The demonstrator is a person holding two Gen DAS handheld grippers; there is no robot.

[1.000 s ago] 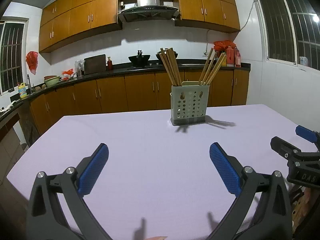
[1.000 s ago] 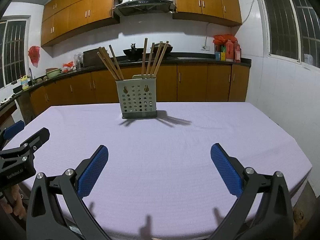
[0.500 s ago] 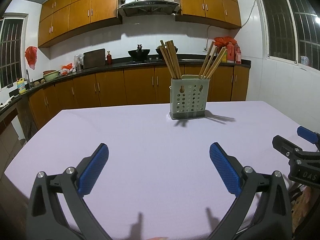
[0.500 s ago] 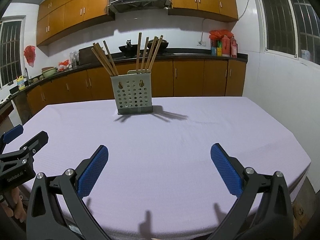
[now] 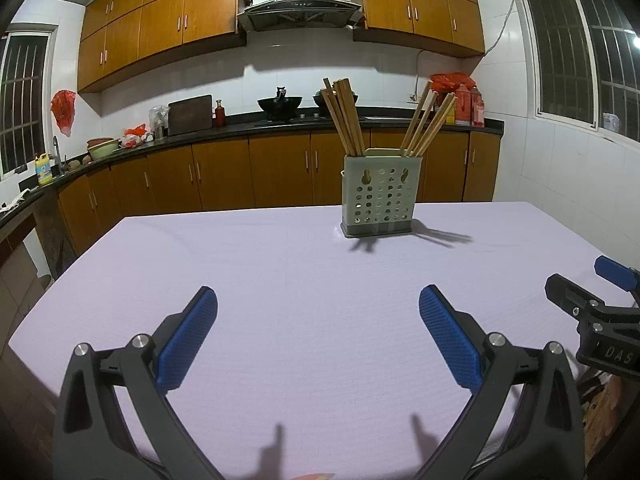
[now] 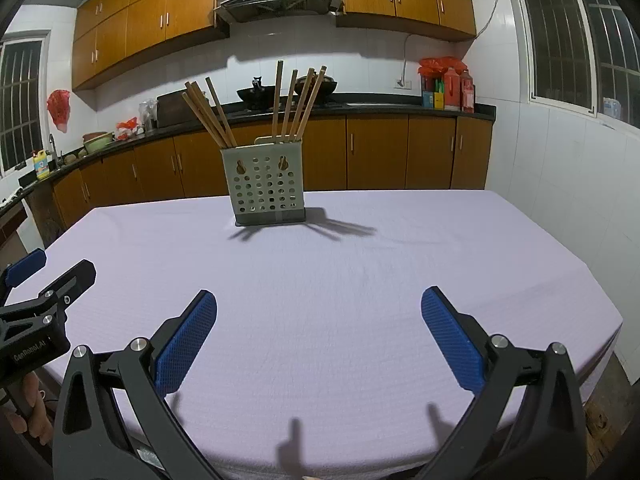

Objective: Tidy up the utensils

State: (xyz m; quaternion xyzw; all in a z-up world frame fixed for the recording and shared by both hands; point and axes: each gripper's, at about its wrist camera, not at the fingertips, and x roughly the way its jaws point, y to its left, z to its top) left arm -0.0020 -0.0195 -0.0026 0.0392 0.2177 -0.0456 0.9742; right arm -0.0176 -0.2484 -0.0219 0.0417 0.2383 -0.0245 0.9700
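Item: utensil holder (image 5: pixel 378 196) — pale, perforated, two compartments, standing upright on the far half of the desk (image 5: pixel 280 280), which is covered in lilac cloth.

Contents: chopsticks (image 5: pixel 344 116) in two bundles, one per compartment. Long axes run near vertical, butts down in the holder and tips up. The left bundle fans up and to the left; the right bundle (image 6: pixel 298 100) leans up and to the right or stands almost straight, depending on the view.

Left gripper (image 5: pixel 318 334): jaws spread wide, nothing between them, low over the near desk edge. The holder lies ahead and slightly to its right, well apart.

Right gripper (image 6: pixel 320 334): jaws likewise wide and empty. The holder lies ahead and slightly to its left, well apart.

Relation governing the next move — the holder sits roughly midway ahead of both grippers; neither is clearly nearer. No loose utensil shows on the desk, so the sorting appears done or nearly so.
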